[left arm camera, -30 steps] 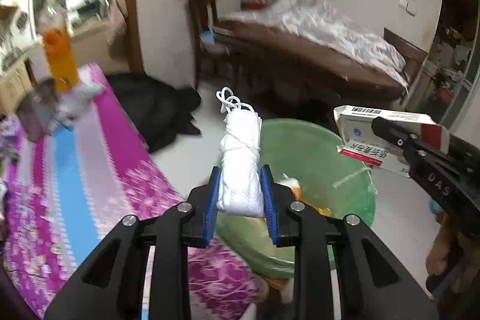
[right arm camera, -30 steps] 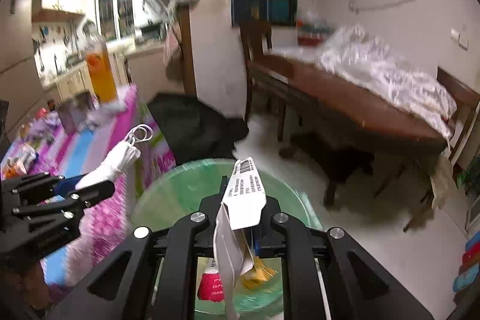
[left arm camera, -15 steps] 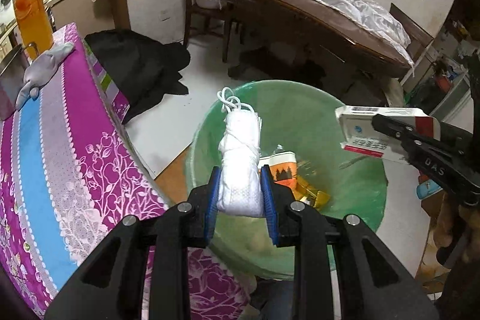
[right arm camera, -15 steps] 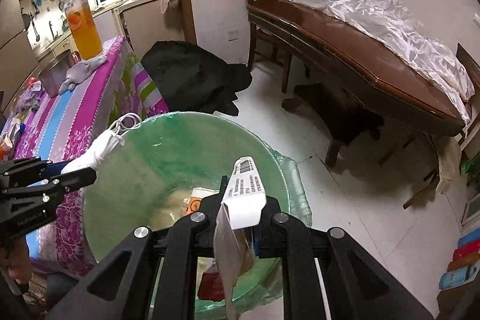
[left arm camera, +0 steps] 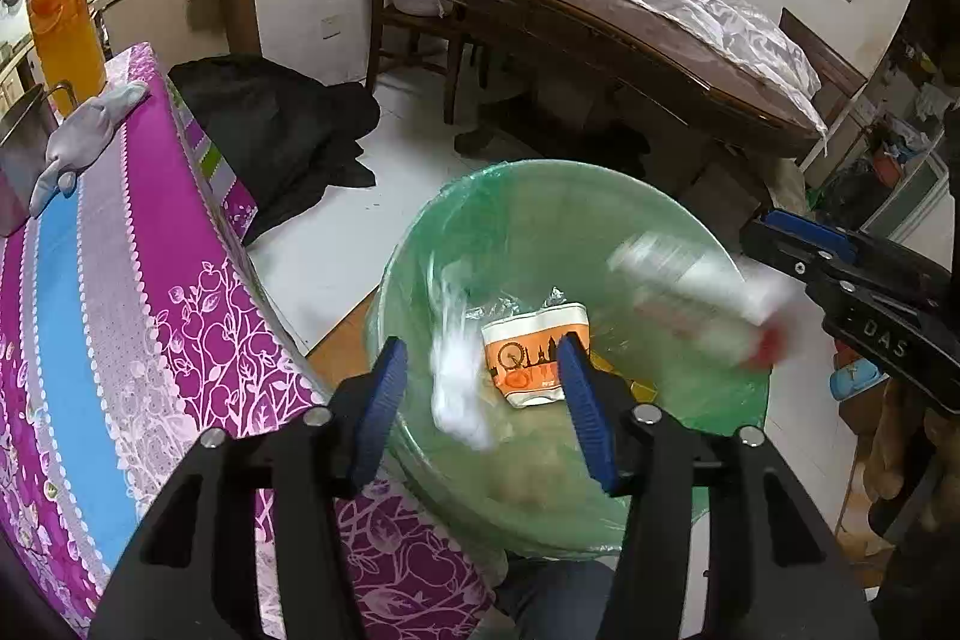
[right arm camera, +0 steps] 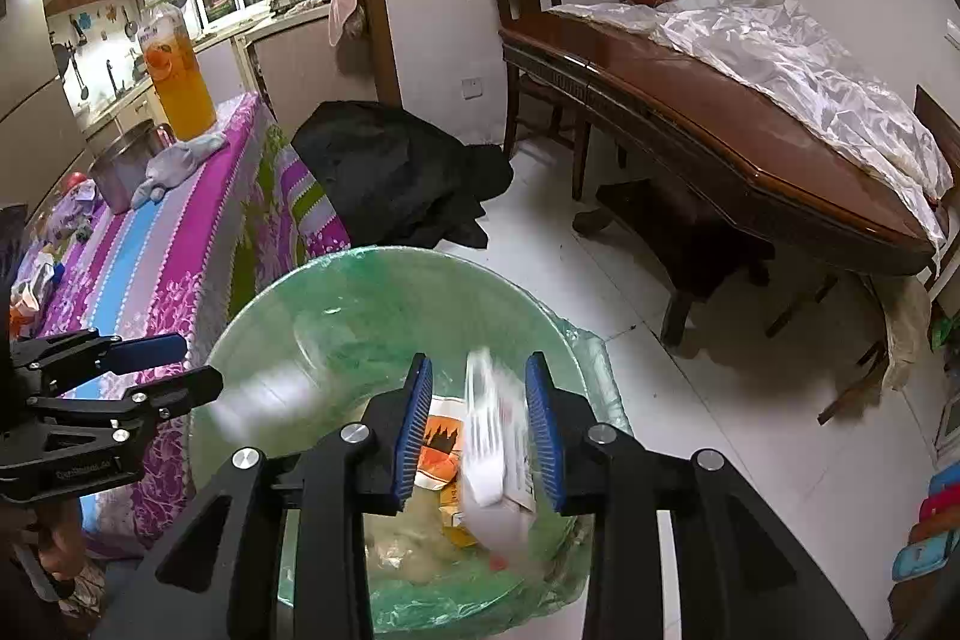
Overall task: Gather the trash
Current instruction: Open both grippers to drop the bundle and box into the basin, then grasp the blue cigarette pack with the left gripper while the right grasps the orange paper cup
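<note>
Currently, catalogued from left to right as I see it through both wrist cameras.

Tabletop (left arm camera: pixel 90 292): purple-and-blue floral cloth; orange drink bottle (left arm camera: pixel 63 34) at its far end, label too small to read.

Left gripper (left arm camera: pixel 483 388): jaws spread wide, holding nothing. A blurred white bundle (left arm camera: pixel 459 394) sits between them, apparently loose and dropping toward the bin.

Green-lined bin (left arm camera: pixel 480 214): directly beneath both grippers, beside the tabletop edge. Inside lies an orange-and-white packet (left arm camera: pixel 537 355) printed with a wheel and skyline; its small lettering is unreadable.

White box (right arm camera: pixel 495 436): blurred, between the right jaws, seemingly falling into the bin. Printing on it is smeared; a red patch shows, nothing legible.

Right gripper (right arm camera: pixel 480 430): jaws parted wide, gripping nothing. "DAS" is stamped on its body in the left camera.

Risks, in my judgement: either piece could clip the rim or bounce off the trash already inside and land on the floor; the thin liner could slip if a jaw snags it.
</note>
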